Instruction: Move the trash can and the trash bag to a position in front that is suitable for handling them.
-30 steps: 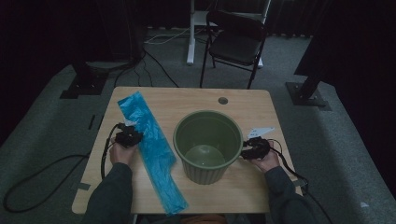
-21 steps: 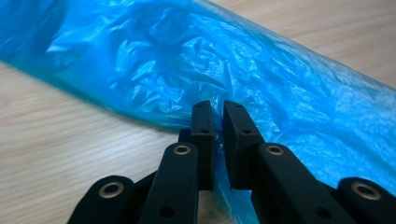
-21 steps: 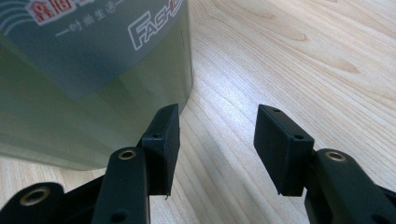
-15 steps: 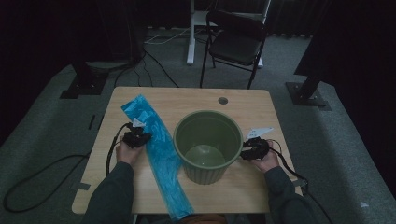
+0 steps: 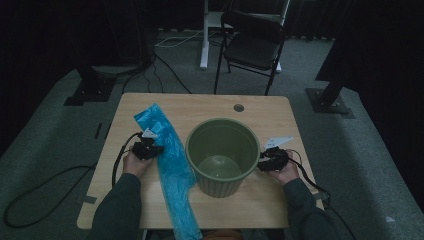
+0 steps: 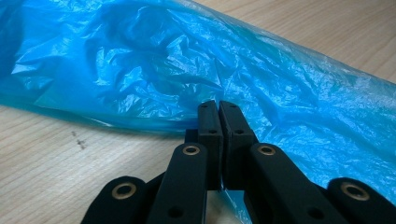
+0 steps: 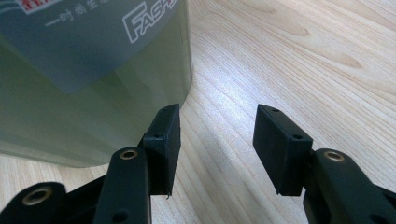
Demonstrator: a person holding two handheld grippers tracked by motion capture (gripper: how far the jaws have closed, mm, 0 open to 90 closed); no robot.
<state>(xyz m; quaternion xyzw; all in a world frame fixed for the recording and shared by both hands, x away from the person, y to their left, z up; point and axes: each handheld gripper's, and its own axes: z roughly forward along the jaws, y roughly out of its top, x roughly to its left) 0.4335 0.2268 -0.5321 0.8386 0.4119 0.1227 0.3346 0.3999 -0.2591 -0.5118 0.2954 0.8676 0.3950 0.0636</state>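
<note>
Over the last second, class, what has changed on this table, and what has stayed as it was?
The left gripper slid right, from beside the blue plastic bag onto its edge; its jaws have just been closing and now pinch the film. The green bin, the right gripper, open beside the bin, and the table stayed put.

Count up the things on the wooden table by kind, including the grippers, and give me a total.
Crinkled blue plastic bag: 1
Round green plastic bin: 1
Black two-jaw grippers: 2, the left gripper shut on the bag's edge, the right gripper open beside the bin
Total: 4
</note>
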